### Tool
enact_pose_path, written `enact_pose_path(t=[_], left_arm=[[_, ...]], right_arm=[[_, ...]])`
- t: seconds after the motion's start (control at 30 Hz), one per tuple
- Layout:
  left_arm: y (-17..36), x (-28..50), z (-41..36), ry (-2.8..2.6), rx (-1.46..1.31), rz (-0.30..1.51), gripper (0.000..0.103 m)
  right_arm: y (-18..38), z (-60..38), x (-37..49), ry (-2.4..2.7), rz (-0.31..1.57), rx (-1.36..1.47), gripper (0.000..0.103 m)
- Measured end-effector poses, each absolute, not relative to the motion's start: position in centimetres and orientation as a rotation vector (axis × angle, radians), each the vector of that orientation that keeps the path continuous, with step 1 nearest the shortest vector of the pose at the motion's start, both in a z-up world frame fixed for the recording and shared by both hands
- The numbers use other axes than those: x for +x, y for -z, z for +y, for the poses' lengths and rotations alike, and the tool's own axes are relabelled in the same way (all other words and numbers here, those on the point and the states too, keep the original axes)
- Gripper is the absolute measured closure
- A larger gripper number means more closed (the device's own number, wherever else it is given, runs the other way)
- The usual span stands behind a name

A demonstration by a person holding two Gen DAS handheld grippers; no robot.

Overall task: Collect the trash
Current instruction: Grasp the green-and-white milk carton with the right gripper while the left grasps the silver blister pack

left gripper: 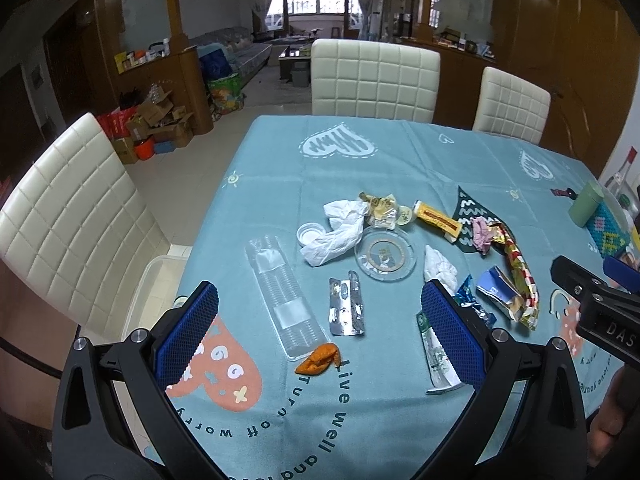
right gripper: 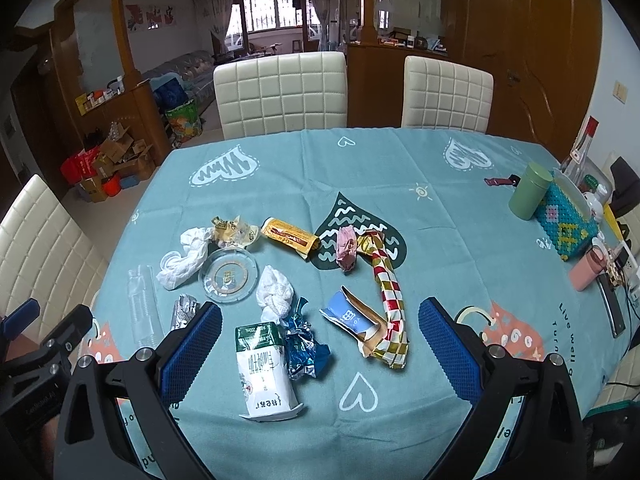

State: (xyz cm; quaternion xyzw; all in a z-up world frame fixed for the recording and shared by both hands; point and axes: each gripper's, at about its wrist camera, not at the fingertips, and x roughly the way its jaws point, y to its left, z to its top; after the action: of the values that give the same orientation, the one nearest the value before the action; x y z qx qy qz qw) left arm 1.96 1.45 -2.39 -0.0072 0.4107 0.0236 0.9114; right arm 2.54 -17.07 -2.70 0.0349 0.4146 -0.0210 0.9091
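Both tools, left tool and right tool, are hovering spread wide, holding nothing; the right should be dropping squarely over the carton near the counter's front edge, pinching its flat sides.

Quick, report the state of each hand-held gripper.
Left hand-held gripper: open, holding nothing.
Right hand-held gripper: open, holding nothing.

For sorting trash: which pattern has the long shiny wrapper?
Red, gold and white checks on the long wrapper; right wrist view shows it best.
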Motion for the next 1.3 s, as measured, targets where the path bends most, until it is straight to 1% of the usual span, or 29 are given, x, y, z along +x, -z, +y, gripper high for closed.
enact_pose_path(t=[0.27,0.6,0.63,0.7,0.73,0.77,0.9,1.03,1.1,1.17,1.27,1.3], left_arm=[[6.2,3.7,2.9,-0.147,-0.04,0.909,0.003],[12.1,4.5,2.6,-0.159,0.019,0.993,0.003],[12.5,4.6,2.5,-0.154,0.027,0.995,0.003],[13.3,5.2,2.0,-0.138,0.045,1.0,0.003],[13.5,5.4,1.8,-0.132,0.051,0.998,0.003],[13.8,5.8,1.5,-0.125,0.065,0.992,0.003],[14.7,7.7,0.6,-0.098,0.114,0.982,0.003],[16.0,9.6,-0.4,-0.053,0.146,1.015,0.003],[16.8,10.2,-0.8,-0.04,0.173,1.037,0.003],[17.7,10.9,-1.0,-0.025,0.18,1.078,0.003],[18.0,11.2,-1.2,-0.026,0.213,1.067,0.01],[17.9,11.2,-1.3,-0.022,0.227,1.055,0.018]], right_arm=[[6.4,-18.5,3.9,0.059,0.871,0.077,0.007],[12.3,-14.8,3.9,-0.115,0.97,-0.004,0.008],[12.8,-14.4,3.9,-0.129,0.981,-0.009,0.01],[13.8,-13.7,4.1,-0.15,1.007,-0.021,0.016],[14.4,-13.5,4.2,-0.161,1.021,-0.025,0.024],[14.9,-13.2,4.3,-0.171,1.038,-0.026,0.028],[15.8,-12.5,4.2,-0.241,1.037,0.002,0.032],[16.6,-11.0,4.0,-0.272,1.049,-0.065,0.045],[17.5,-11.1,4.2,-0.264,1.082,-0.06,0.048],[18.2,-12.2,4.7,-0.262,1.11,0.008,0.051],[18.3,-12.8,5.0,-0.234,1.104,0.016,0.052],[18.3,-12.8,5.1,-0.234,1.105,0.019,0.052]])
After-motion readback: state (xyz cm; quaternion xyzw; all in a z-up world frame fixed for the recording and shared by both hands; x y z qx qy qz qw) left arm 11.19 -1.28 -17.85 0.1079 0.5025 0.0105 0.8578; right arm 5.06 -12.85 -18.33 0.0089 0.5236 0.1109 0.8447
